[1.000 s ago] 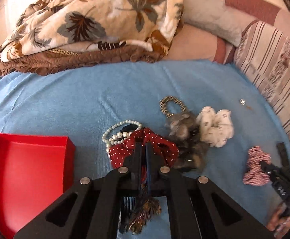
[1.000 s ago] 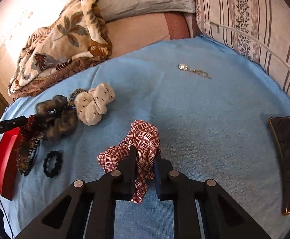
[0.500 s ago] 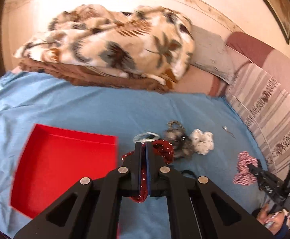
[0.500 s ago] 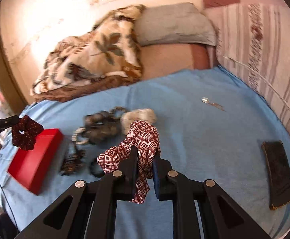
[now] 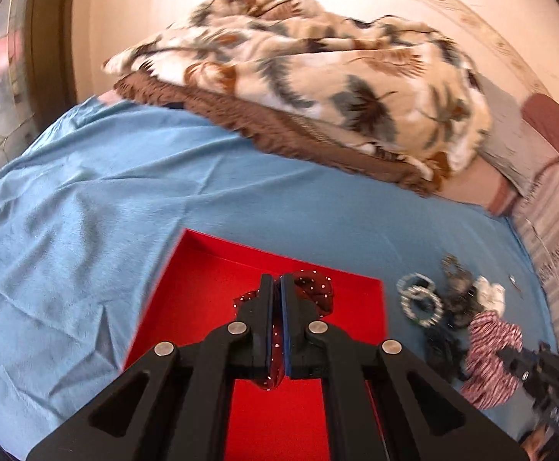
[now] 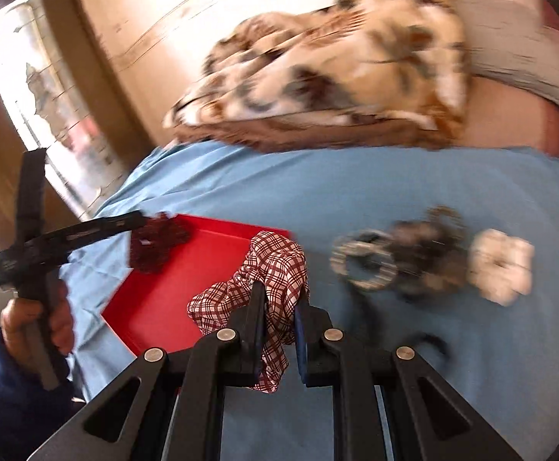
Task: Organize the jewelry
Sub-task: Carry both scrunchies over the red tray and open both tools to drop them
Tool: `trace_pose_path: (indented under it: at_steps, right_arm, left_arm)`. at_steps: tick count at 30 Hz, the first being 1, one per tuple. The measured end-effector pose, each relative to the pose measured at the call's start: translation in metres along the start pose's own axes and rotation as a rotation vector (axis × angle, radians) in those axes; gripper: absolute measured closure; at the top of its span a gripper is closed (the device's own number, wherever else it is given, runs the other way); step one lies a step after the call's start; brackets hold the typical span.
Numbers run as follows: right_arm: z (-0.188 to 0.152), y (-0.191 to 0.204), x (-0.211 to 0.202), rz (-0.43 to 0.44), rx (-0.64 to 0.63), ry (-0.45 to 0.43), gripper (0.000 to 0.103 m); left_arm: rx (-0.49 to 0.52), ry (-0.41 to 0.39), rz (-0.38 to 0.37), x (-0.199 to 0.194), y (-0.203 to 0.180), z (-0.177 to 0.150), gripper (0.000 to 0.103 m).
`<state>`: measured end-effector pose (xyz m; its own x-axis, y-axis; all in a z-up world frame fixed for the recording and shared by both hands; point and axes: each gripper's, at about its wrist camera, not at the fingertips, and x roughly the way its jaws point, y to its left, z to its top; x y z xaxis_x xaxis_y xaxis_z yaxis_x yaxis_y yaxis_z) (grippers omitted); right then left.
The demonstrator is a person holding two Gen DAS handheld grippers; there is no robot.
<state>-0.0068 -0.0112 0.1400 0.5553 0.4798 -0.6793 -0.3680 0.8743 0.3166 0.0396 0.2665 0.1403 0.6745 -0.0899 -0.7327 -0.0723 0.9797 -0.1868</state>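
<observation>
My left gripper [image 5: 278, 288] is shut on a dark red dotted scrunchie [image 5: 314, 296] and holds it above the open red box [image 5: 202, 288]. In the right wrist view the same scrunchie [image 6: 160, 244] hangs from the left gripper over the box [image 6: 187, 280]. My right gripper [image 6: 279, 299] is shut on a red-and-white checked scrunchie [image 6: 275, 265], held in the air near the box's right edge. A pearl bracelet [image 6: 364, 263], a furry brown scrunchie [image 6: 425, 253] and a white scrunchie [image 6: 500, 265] lie on the blue sheet.
A leaf-patterned blanket [image 5: 317, 73] and a grey pillow [image 6: 517, 50] lie at the back of the bed. A small silver piece [image 5: 514, 279] lies far right on the blue sheet [image 5: 87, 211]. A window [image 6: 48, 107] is at the left.
Both grippers lifted their scrunchies off the sheet and swung left. The left one now hangs over the red box; the right one has come up beside the box.
</observation>
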Motion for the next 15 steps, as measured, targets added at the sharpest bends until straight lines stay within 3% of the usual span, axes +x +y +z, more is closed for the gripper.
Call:
trace_pose_path:
  at_steps: [6, 15]
  right_arm:
    - [0.028, 0.041, 0.090, 0.079, -0.017, 0.091, 0.088]
    - [0.039, 0.064, 0.177, 0.088, -0.010, 0.185, 0.088]
  left_arm:
    - [-0.042, 0.038, 0.091, 0.048, 0.043, 0.021, 0.100]
    - [-0.104, 0.052, 0.092, 0.067, 0.077, 0.020, 0.096]
